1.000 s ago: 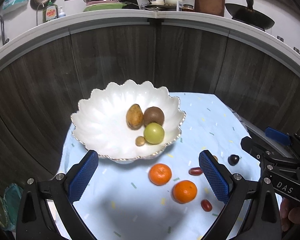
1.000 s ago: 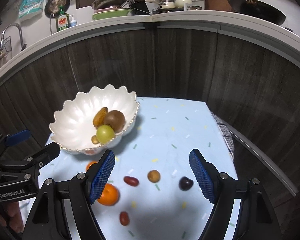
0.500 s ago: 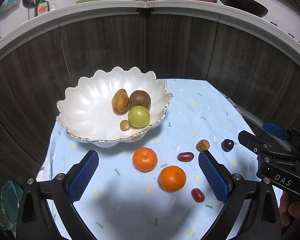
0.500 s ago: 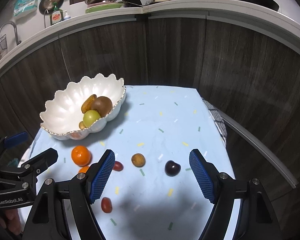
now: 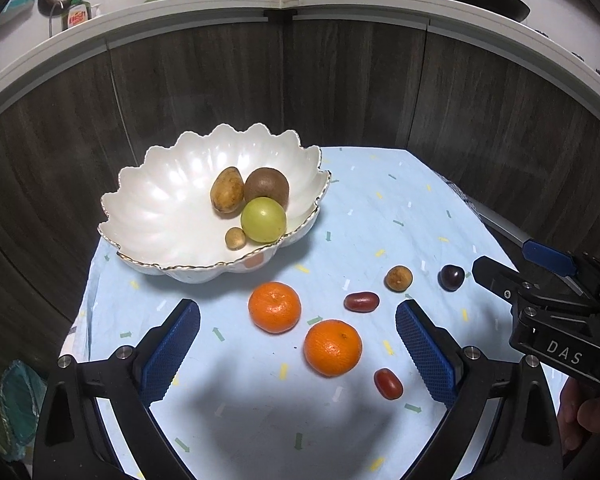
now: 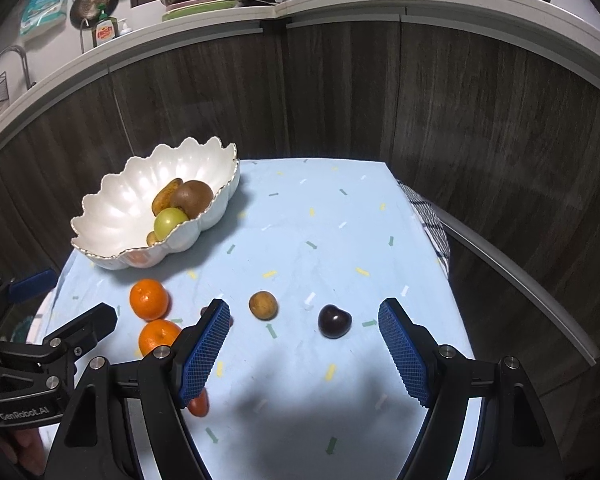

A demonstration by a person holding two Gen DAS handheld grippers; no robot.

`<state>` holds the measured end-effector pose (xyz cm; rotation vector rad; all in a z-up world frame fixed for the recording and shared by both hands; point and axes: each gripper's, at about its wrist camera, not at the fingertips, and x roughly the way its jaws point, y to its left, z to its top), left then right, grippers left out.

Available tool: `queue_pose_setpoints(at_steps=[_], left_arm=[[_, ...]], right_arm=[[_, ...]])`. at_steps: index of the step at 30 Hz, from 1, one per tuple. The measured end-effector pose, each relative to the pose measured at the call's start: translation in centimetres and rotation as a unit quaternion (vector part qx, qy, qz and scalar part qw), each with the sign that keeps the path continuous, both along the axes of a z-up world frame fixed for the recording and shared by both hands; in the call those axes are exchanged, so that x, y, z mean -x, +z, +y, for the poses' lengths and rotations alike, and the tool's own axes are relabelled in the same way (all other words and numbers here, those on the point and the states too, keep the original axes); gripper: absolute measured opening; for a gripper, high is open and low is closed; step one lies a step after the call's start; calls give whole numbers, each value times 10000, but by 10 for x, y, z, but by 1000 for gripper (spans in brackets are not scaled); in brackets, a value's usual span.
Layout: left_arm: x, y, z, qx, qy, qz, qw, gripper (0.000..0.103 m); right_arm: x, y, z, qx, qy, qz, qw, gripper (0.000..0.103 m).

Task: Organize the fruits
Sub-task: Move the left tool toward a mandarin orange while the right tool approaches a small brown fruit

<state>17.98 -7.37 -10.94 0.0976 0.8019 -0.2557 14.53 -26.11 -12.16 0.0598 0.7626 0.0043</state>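
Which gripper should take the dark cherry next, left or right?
Right, probably. The dark cherry lies straight ahead of the right gripper, between its open fingers' line. The left gripper faces the oranges, cherry off to its side.

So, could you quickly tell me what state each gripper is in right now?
Left gripper: open, holding nothing.
Right gripper: open, holding nothing.

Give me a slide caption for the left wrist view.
Open left gripper above two mandarins on the blue cloth; scalloped white bowl already holds four fruits.
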Motion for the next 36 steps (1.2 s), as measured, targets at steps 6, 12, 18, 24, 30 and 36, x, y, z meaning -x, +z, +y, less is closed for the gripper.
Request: queue_pose_setpoints(at_steps=[6, 12, 18, 24, 30, 36], left_arm=[[0, -4, -3, -28, 33, 9, 10000, 99], [0, -12, -7, -112, 64, 32, 9999, 96], [0, -23, -11, -161, 91, 97, 9998, 94], [-3, -34, -16, -210, 73, 201, 9996, 92], [-5, -45, -20, -237, 50, 328, 9992, 88], [-9, -54, -21, -237, 56, 442, 9987, 84]], right_arm=[[0, -4, -2, 43, -41, -5, 10000, 77], [-2, -13, -6, 90, -110, 21, 9999, 77], [-6, -25, -9, 120, -169, 73, 9998, 77], [-10, -34, -12, 173, -161, 108, 9997, 77], [-16, -41, -14, 177, -167, 151, 9996, 77], [-21, -46, -11, 141, -74, 152, 9998, 77]])
